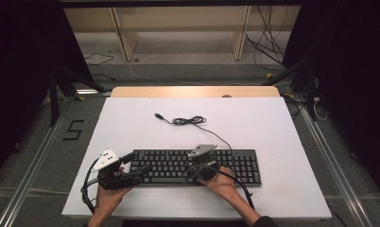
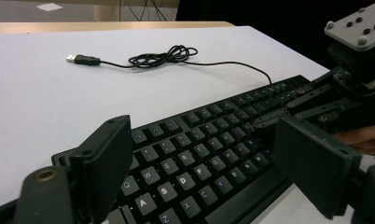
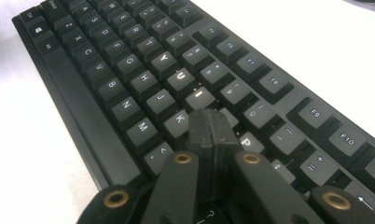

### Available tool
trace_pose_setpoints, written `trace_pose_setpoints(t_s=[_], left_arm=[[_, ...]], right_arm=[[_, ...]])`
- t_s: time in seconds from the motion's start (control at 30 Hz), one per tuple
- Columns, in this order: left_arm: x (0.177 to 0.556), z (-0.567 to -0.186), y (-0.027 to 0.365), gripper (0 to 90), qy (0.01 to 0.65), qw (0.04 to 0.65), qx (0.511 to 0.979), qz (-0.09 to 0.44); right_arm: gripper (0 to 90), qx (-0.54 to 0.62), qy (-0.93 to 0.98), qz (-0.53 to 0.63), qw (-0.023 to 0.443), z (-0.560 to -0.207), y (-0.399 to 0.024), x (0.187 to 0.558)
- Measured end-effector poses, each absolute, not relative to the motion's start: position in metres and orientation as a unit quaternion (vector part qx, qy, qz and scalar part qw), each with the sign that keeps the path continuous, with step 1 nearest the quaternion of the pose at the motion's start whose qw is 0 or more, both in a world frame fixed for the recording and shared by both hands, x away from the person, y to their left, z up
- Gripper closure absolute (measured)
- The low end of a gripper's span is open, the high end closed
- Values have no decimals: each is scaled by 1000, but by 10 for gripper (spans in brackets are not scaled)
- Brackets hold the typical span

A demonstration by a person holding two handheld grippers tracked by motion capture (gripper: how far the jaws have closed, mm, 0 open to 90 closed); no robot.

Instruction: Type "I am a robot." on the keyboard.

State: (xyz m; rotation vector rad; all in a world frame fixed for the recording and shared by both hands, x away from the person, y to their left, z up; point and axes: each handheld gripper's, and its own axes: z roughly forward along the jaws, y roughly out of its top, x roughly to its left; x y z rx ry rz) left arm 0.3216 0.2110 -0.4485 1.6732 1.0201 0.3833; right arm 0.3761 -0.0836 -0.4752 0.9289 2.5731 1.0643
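Right gripper, its two black jaws pressed flat together with nothing between them, points its tip down at the flat black plastic keyboard, just above the keys beside K and the lit I (whether the tip actually touches a key I cannot tell). That keyboard lies across the near middle of the white rectangular surface, its thin black cable running back in a loose coil to a USB plug lying bare on the white. Over the keyboard's left end, the left gripper hangs with its jaws spread wide, grasping nothing, the letter keys A, S and D visible between them. Both hands come in from the near edge.
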Motion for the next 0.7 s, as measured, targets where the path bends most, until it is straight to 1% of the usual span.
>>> trace_pose_setpoints(t_s=[0.2, 0.47, 0.57, 0.6, 0.63, 0.7], left_arm=[[322, -449, 211, 196, 429, 541, 705, 161], [322, -449, 211, 196, 429, 540, 706, 162], [322, -449, 211, 196, 430, 538, 707, 161], [322, -449, 211, 196, 429, 538, 708, 161], [322, -449, 211, 196, 429, 537, 708, 161], [322, -449, 211, 196, 430, 538, 708, 160]], right_arm=[[900, 328, 865, 370, 87, -473, -87, 378], [894, 329, 840, 420, 95, -458, -99, 376], [831, 331, 832, 435, 92, -455, -104, 376], [790, 330, 830, 440, 92, -454, -105, 375], [727, 329, 829, 443, 94, -453, -106, 375], [668, 331, 826, 447, 94, -452, -108, 374]])
